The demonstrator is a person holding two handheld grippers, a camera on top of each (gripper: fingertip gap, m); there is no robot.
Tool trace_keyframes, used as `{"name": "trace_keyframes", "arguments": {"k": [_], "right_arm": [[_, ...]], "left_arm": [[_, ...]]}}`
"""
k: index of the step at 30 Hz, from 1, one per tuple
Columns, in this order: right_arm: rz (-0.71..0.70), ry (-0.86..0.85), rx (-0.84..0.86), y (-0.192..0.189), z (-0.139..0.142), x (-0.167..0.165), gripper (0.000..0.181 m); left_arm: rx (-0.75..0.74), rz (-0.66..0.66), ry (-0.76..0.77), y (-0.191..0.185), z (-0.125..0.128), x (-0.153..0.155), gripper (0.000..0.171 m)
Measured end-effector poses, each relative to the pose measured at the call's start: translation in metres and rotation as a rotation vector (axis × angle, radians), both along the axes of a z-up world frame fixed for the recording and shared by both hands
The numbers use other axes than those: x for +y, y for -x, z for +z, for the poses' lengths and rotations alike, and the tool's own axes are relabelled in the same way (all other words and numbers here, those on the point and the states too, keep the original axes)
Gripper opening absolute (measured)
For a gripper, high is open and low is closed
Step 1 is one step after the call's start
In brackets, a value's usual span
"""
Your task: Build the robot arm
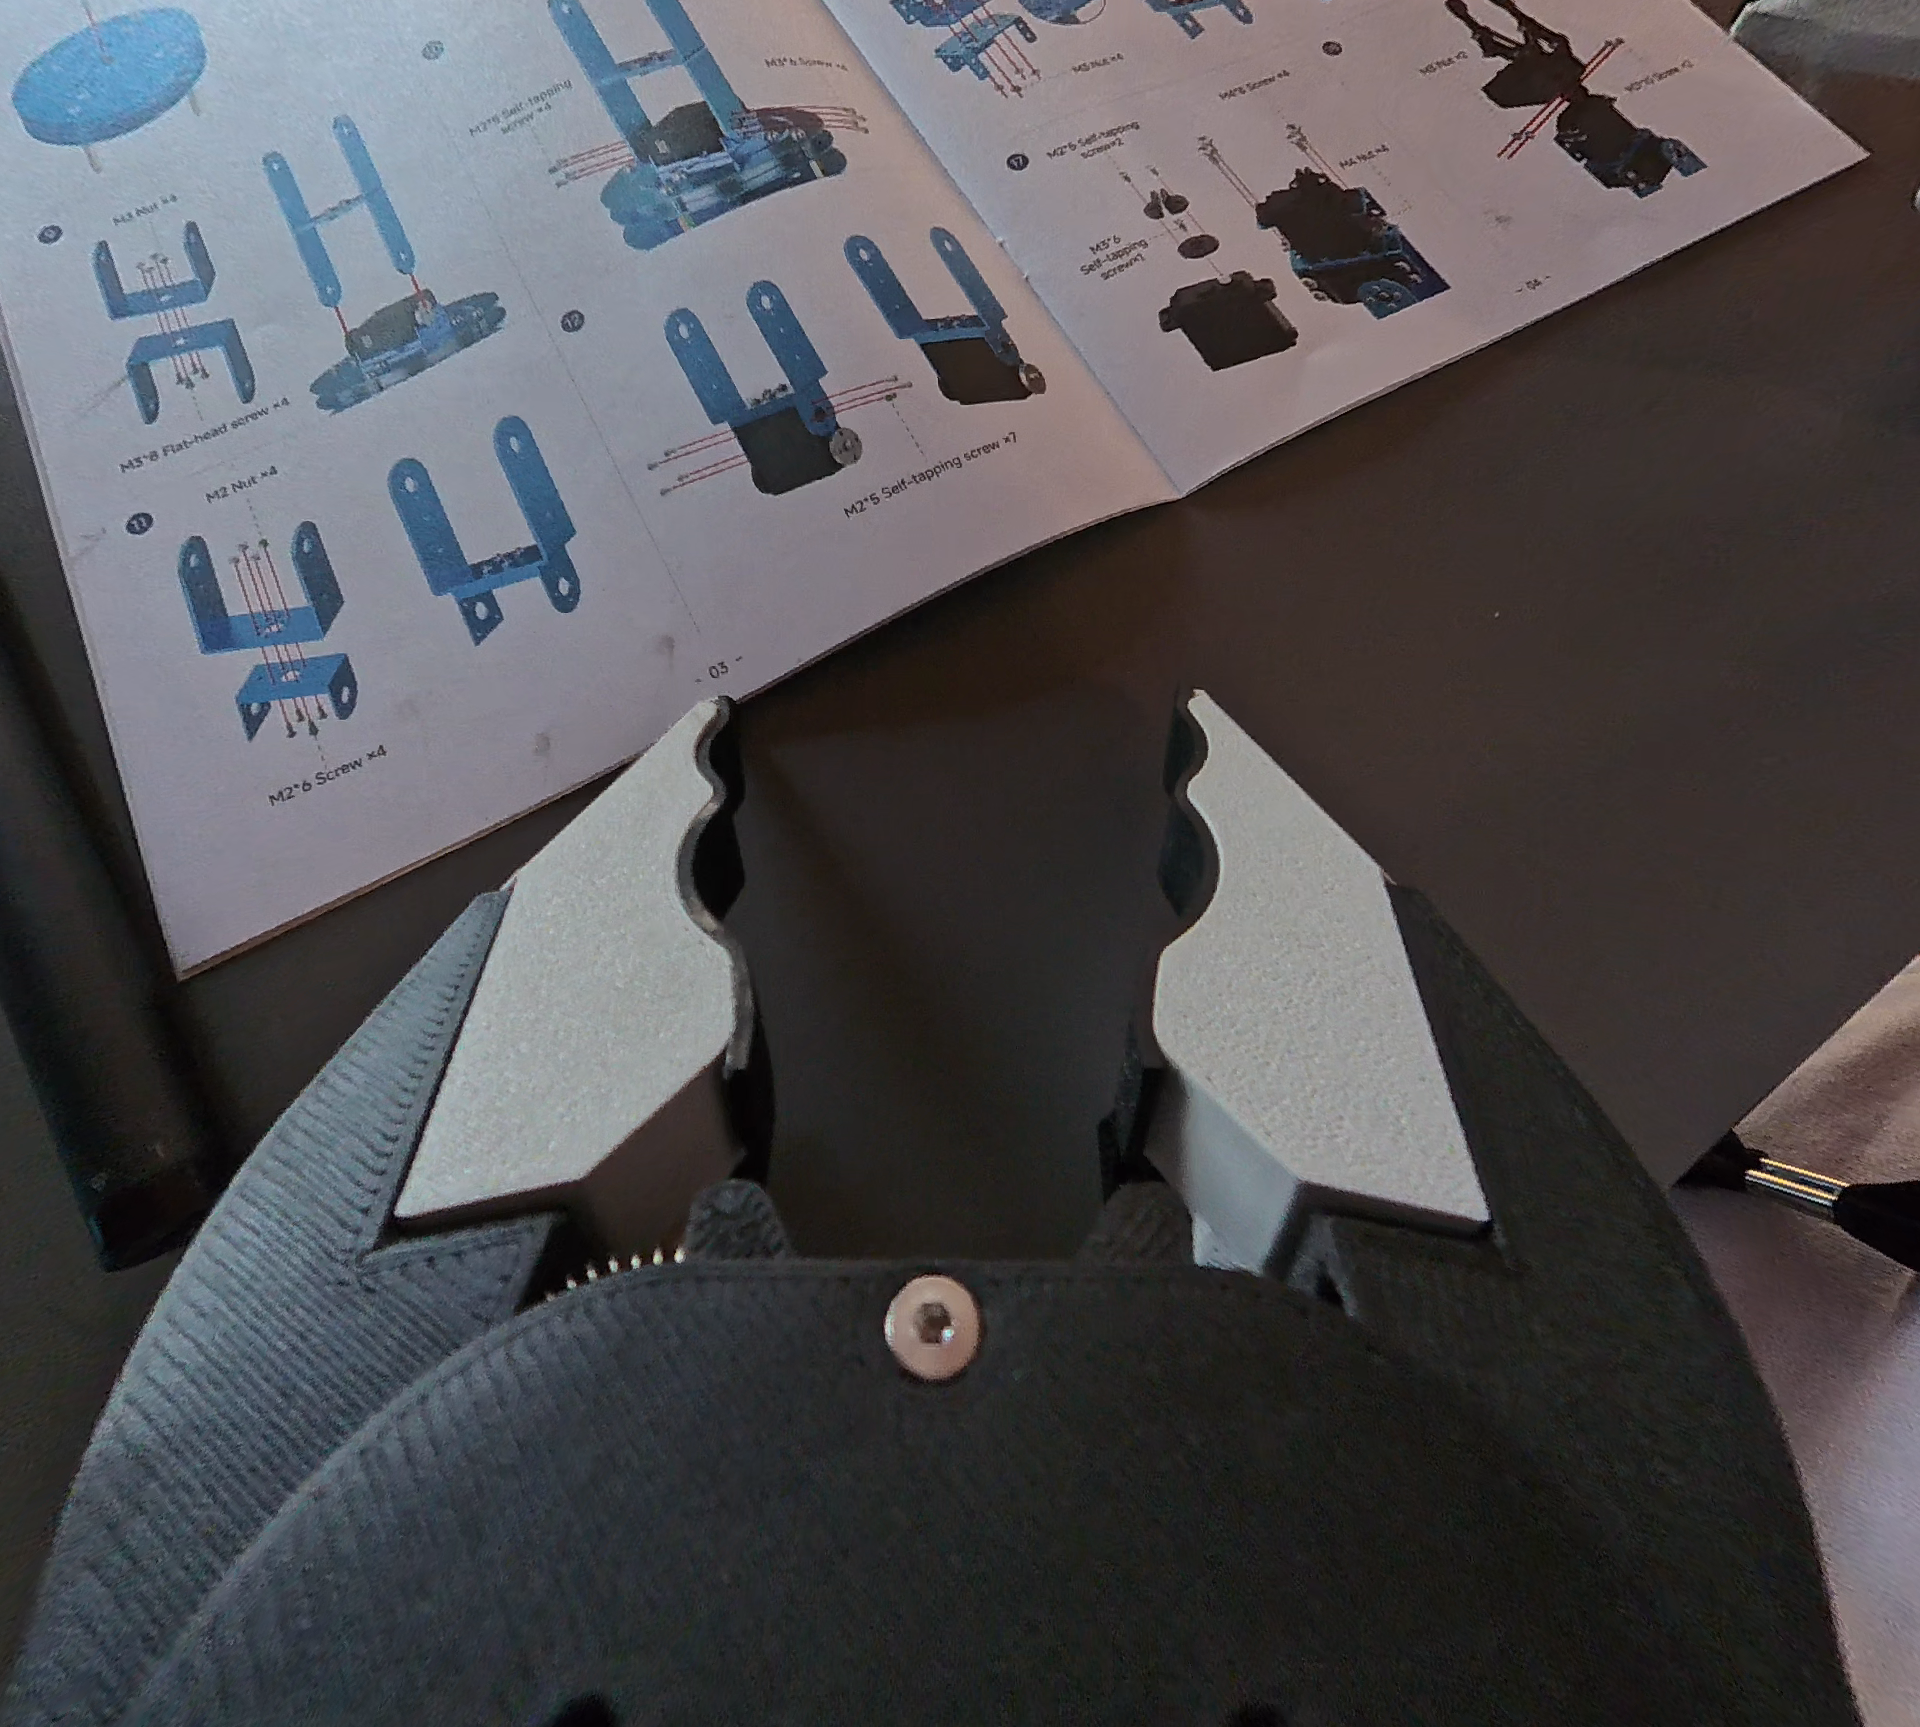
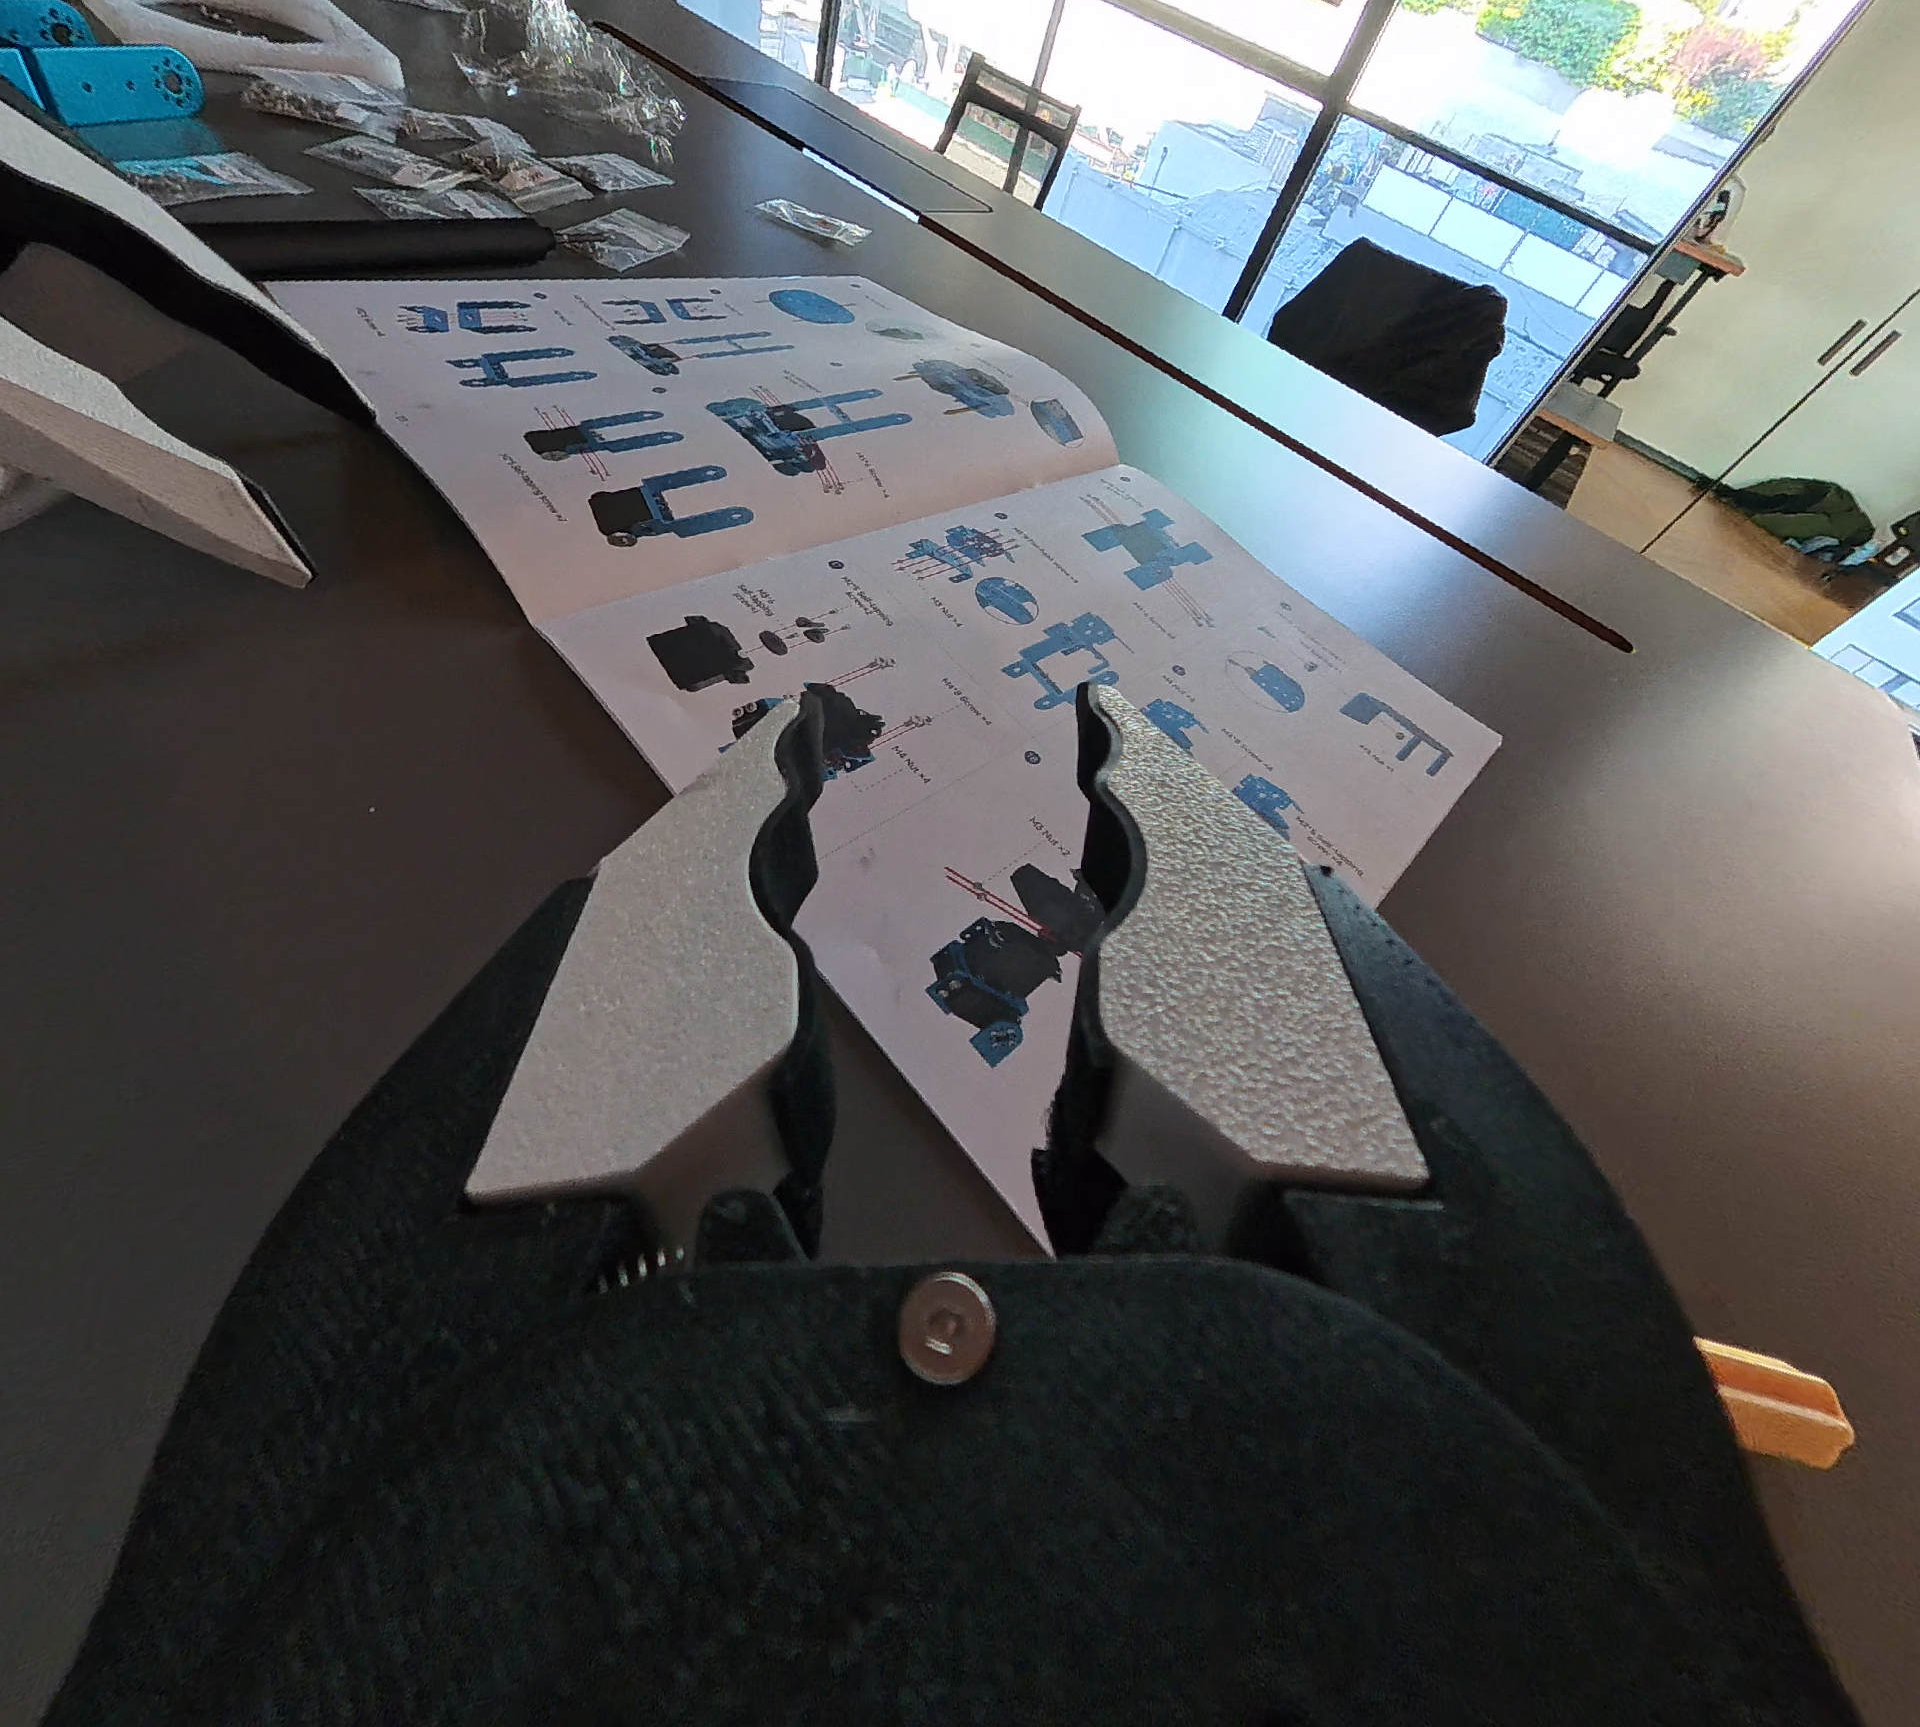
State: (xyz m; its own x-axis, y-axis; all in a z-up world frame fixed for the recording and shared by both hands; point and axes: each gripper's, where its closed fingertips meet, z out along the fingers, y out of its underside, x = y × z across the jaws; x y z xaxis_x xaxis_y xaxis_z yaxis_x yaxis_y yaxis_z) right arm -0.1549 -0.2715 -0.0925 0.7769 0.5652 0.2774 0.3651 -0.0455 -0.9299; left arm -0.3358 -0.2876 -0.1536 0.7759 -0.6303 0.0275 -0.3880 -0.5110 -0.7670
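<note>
a: where does the open booklet (image 1: 644,275) lie?

b: flat on the dark table (image 1: 1455,690), spread at its fold. in the left wrist view it fills the frame from 9 o'clock round to 1 o'clock. its pages carry blue and black assembly drawings.

a: and the left gripper (image 1: 956,711)?

b: released, jaws well apart, nothing between them but bare table. its left fingertip (image 1: 707,721) sits just at the booklet's near edge; whether it touches, i cannot tell.

a: the right gripper (image 2: 945,711)?

b: also spread and grasping nothing. it hangs over the booklet's near corner (image 2: 935,1002), which shows in the gap between the fingers. i cannot tell if it touches the paper.

a: what lies farther out?

b: in the right wrist view, at 10 o'clock, small clear bags of hardware (image 2: 468,160), a white foam frame (image 2: 239,20) and blue metal brackets (image 2: 104,82). the other gripper's grey finger (image 2: 135,472) shows at 9 o'clock. windows (image 2: 1299,15) fill 12 to 2 o'clock, with a dark chair (image 2: 1392,337) beyond the table.
</note>
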Motion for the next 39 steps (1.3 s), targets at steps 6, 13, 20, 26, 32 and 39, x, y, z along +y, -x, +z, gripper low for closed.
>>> {"name": "trace_keyframes", "arguments": {"k": [6, 13, 20, 26, 32, 39], "right_arm": [[0.003, 0.002, 0.003, 0.0, 0.0, 0.0, 0.048], [0.012, 0.011, -0.006, 0.002, -0.002, -0.001, 0.048], [0.163, 0.101, -0.15, 0.027, -0.025, -0.011, 0.052], [0.171, 0.128, -0.315, 0.036, -0.046, -0.008, 0.052], [0.087, 0.082, -0.366, 0.026, -0.046, 0.002, 0.046], [-0.016, 0.087, -0.376, 0.01, -0.047, 0.012, 0.042]], "left_arm": [[-0.003, 0.003, 0.003, 0.0, 0.0, 0.0, 0.081], [-0.002, 0.002, 0.01, 0.0, -0.001, -0.001, 0.08], [-0.009, 0.001, 0.012, 0.0, -0.001, -0.001, 0.079], [-0.032, 0.004, 0.021, 0.0, 0.0, -0.001, 0.077], [-0.072, -0.019, 0.004, -0.001, 0.006, -0.004, 0.074], [-0.118, -0.004, -0.024, 0.016, 0.013, 0.0, 0.071]]}}
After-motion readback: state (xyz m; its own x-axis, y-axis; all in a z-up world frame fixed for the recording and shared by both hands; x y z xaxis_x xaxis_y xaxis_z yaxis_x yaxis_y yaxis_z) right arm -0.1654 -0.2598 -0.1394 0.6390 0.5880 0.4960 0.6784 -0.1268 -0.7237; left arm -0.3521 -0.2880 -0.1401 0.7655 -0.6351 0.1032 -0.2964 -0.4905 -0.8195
